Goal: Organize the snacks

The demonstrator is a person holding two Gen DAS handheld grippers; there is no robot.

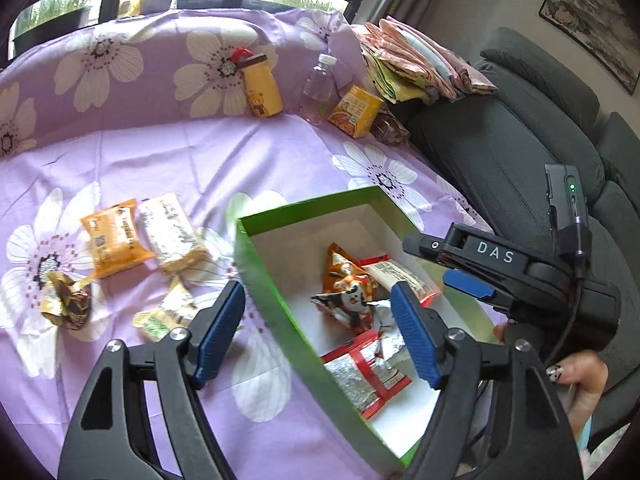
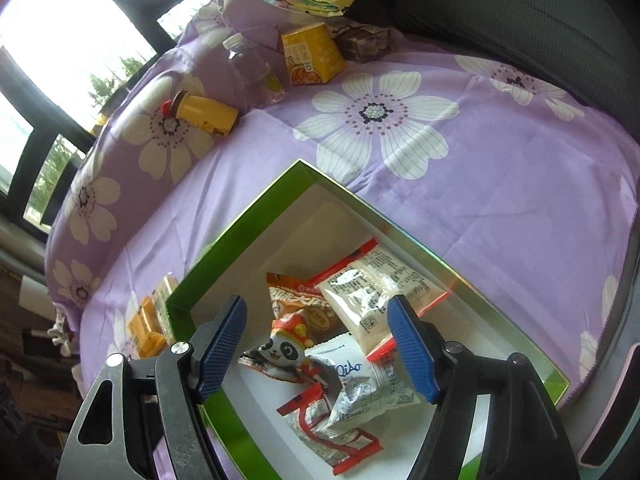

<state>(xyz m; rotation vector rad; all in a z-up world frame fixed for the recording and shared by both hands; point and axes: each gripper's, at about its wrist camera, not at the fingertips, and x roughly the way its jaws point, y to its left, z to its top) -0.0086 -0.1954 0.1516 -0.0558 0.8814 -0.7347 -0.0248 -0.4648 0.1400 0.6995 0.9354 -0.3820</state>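
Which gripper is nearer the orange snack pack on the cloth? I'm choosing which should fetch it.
Left. The left gripper straddles the box wall beside the orange pack; the right gripper hangs over the box interior, farther off.

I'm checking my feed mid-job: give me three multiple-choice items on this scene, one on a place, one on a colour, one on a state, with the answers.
1. Where does the orange snack packet lie?
A. inside the green box
B. on the purple cloth beside the box
C. on the grey sofa

2. What colour is the outside of the box?
A. green
B. red
C. blue

3. How do the jaws of both grippers stand?
A. open, holding nothing
B. shut on a packet
C. shut on the box rim

Answers:
1 B: the orange snack packet rests on the purple cloth, outside the green box.
2 A: its outer wall is green, the inside white.
3 A: the left gripper and the right gripper both have spread jaws with nothing pressed between the pads; packets lie loose in the box below.
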